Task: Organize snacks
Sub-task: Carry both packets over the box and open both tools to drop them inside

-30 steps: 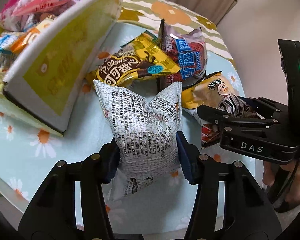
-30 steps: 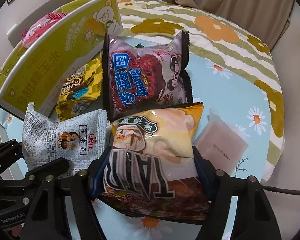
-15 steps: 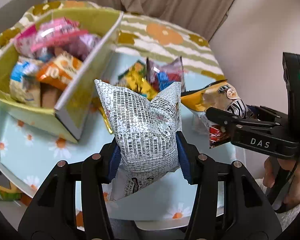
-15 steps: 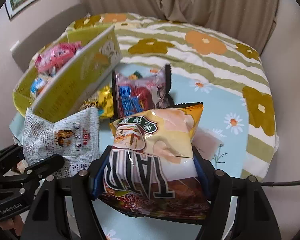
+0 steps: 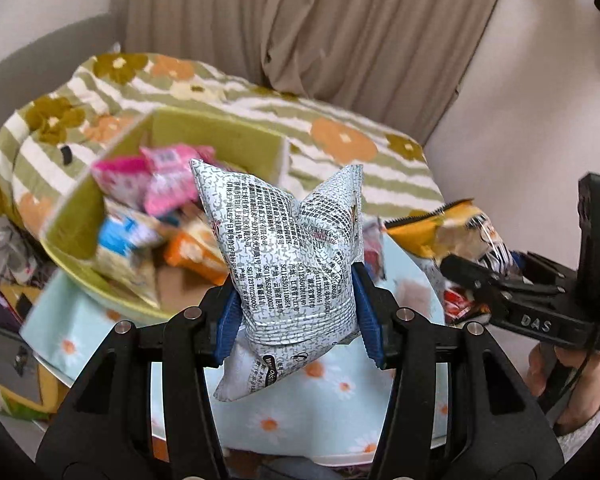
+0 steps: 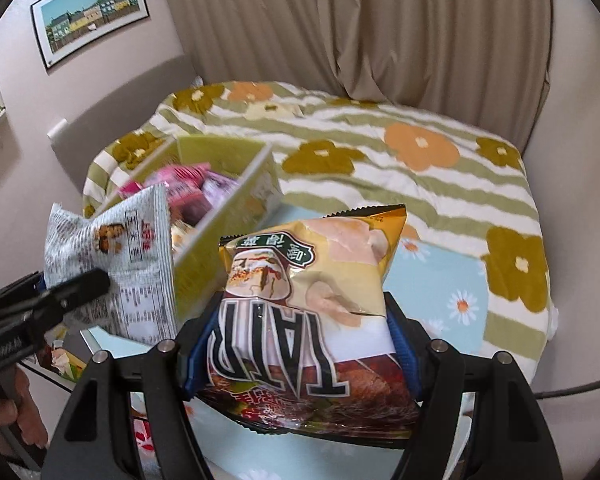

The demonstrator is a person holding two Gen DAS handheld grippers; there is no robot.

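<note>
My left gripper (image 5: 296, 312) is shut on a silver-white printed snack bag (image 5: 288, 264) and holds it up above the table; the bag also shows at the left of the right wrist view (image 6: 116, 264). My right gripper (image 6: 300, 344) is shut on a yellow chip bag (image 6: 312, 300), also lifted; it shows at the right of the left wrist view (image 5: 452, 236). A yellow-green cardboard box (image 5: 80, 220) with several snack packs inside, pink ones (image 5: 156, 176) among them, stands ahead and to the left, below both bags. It also shows in the right wrist view (image 6: 236, 208).
The table has a light blue daisy cloth (image 5: 324, 404). Behind it is a bed with a green striped flower blanket (image 6: 400, 152), then beige curtains (image 6: 360, 28). Clutter lies on the floor at the left (image 5: 4, 308).
Both grippers rose with their bags, away from the table. The snacks left on the table dropped out of sight and the box's open top came into view.
</note>
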